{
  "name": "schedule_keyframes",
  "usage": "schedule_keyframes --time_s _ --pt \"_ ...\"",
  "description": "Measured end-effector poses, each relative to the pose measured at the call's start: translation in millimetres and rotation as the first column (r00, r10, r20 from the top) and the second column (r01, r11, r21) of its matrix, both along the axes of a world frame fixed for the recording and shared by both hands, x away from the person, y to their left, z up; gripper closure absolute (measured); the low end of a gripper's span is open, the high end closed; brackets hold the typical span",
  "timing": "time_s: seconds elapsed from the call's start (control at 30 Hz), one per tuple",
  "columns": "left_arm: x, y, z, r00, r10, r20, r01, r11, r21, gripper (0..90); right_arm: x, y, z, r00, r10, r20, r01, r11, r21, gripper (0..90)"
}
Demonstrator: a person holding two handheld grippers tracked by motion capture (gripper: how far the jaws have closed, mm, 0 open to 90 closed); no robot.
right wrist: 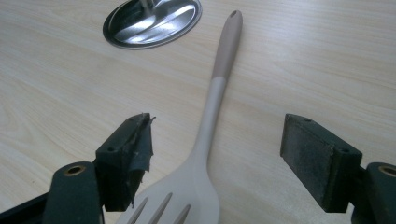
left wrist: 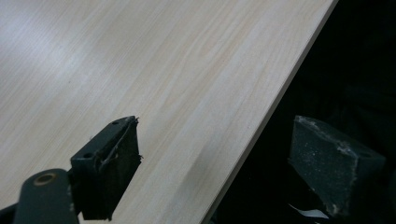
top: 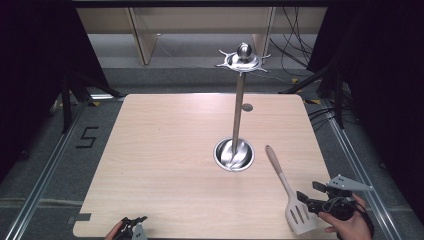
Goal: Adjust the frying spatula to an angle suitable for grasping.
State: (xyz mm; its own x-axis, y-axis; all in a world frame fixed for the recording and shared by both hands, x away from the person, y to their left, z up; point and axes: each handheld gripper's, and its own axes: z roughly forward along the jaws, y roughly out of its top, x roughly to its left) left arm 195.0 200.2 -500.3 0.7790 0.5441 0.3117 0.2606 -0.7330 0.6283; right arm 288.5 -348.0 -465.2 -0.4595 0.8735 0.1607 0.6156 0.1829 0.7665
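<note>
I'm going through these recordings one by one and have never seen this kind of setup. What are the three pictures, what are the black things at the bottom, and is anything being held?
No robot here: a person holds a hand-operated grasping tool in each hand. The high view looks down on a wooden table, with the person's hands coming in from the bottom edge: the left tool at the lower left, the right tool at the lower right.

The other two pictures come from cameras riding on the tools; the black blocks are each tool's own two jaws.

On the table stands a metal utensil stand with a round base and hooks on top. A pale slotted spatula lies flat beside it, handle pointing toward the stand.

Nothing is held. The right tool's jaws stand wide open on either side of the spatula's neck. The left tool is open over the table's edge.
</note>
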Motion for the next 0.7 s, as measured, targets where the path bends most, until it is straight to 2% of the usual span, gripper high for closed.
schedule_keyframes --time_s 0.03,0.07,0.1,0.13,0.2,0.23,0.27,0.3,0.33,0.37,0.4,0.43,0.5,0.53,0.6,0.63,0.67,0.7 --pt "0.0 0.0 0.0 1.0000 0.000 0.000 0.000 1.0000 0.000 15.4 0.6 -0.5 0.3 0.9999 0.013 0.011 -0.013 0.9999 -0.005 26.2" --pt "-0.1 0.0 0.1 1.0000 0.000 0.000 0.000 1.0000 0.000 15.4 2.1 -2.1 -0.1 0.9988 0.029 0.040 -0.028 0.9991 -0.033 26.3" --pt "0.0 -0.1 0.1 1.0000 0.001 0.000 -0.001 1.0000 0.000 15.4 1.8 -1.8 0.4 0.9988 0.034 0.036 -0.033 0.9990 -0.029 26.3" --pt "0.0 -0.2 -0.1 1.0000 0.001 0.000 -0.001 1.0000 -0.001 15.4 -0.3 1.4 0.9 0.9999 0.015 -0.003 -0.015 0.9999 0.002 26.1" --pt "0.2 0.0 -0.1 1.0000 0.000 0.000 0.000 1.0000 0.000 15.4 -0.3 2.0 1.0 0.9999 0.012 -0.008 -0.012 0.9999 -0.002 25.6" --pt "0.4 -0.1 -0.6 1.0000 0.006 0.003 -0.006 1.0000 0.000 15.4 2.5 0.9 0.5 0.9994 0.027 0.020 -0.026 0.9987 -0.043 24.6" --pt "0.3 -0.2 -0.7 1.0000 0.006 0.002 -0.006 1.0000 -0.002 15.4 0.3 2.8 1.7 0.9999 0.014 -0.007 -0.014 0.9997 -0.018 24.6" --pt "0.3 -0.2 -0.6 1.0000 0.006 0.004 -0.006 1.0000 0.001 15.4 0.4 3.3 2.3 0.9998 0.018 -0.007 -0.018 0.9997 -0.019 24.4" --pt "0.2 -0.3 -0.4 1.0000 0.003 0.002 -0.003 1.0000 -0.001 15.4 1.7 2.5 2.5 0.9995 0.023 0.023 -0.022 0.9990 -0.040 24.1" --pt "0.2 -0.3 -0.4 1.0000 0.003 0.002 -0.003 1.0000 -0.001 15.4 3.4 1.9 2.9 0.9990 0.040 0.020 -0.039 0.9980 -0.050 23.9" --pt "0.3 -0.4 -0.6 1.0000 0.007 0.005 -0.007 1.0000 0.003 15.4 1.7 5.1 5.0 0.9998 0.019 -0.006 -0.019 0.9992 -0.034 23.8" --pt "0.2 -0.2 -0.4 1.0000 0.001 -0.002 -0.001 1.0000 0.001 15.4 2.7 5.2 5.8 0.9997 0.020 0.013 -0.020 0.9985 -0.050 23.9" --pt "0.3 -0.2 -0.6 1.0000 0.003 -0.003 -0.003 1.0000 -0.002 15.4 3.7 5.7 7.3 0.9996 0.028 0.000 -0.028 0.9982 -0.052 24.0" --pt "0.3 -0.3 -0.5 1.0000 0.002 -0.003 -0.002 1.0000 0.000 15.4 7.6 7.1 9.9 0.9986 0.051 0.013 -0.050 0.9946 -0.091 24.0" --pt "0.5 -0.1 -0.5 1.0000 0.003 -0.003 -0.003 1.0000 -0.001 15.4 7.5 11.4 12.9 0.9995 0.027 -0.017 -0.028 0.9950 -0.095 23.1" --pt "0.5 -0.1 -0.4 1.0000 0.005 -0.003 -0.005 1.0000 -0.001 15.4 11.8 10.4 12.5 0.9984 0.055 0.011 -0.054 0.9918 -0.116 22.5" --pt "0.5 -0.1 -0.4 1.0000 0.005 -0.003 -0.005 1.0000 -0.001 15.4 10.3 14.3 13.6 0.9995 0.027 -0.015 -0.029 0.9939 -0.107 22.5" --pt "0.4 0.0 -0.4 1.0000 0.004 -0.003 -0.004 1.0000 0.000 15.4 12.2 14.9 13.2 0.9990 0.044 -0.011 -0.045 0.9913 -0.124 21.9"
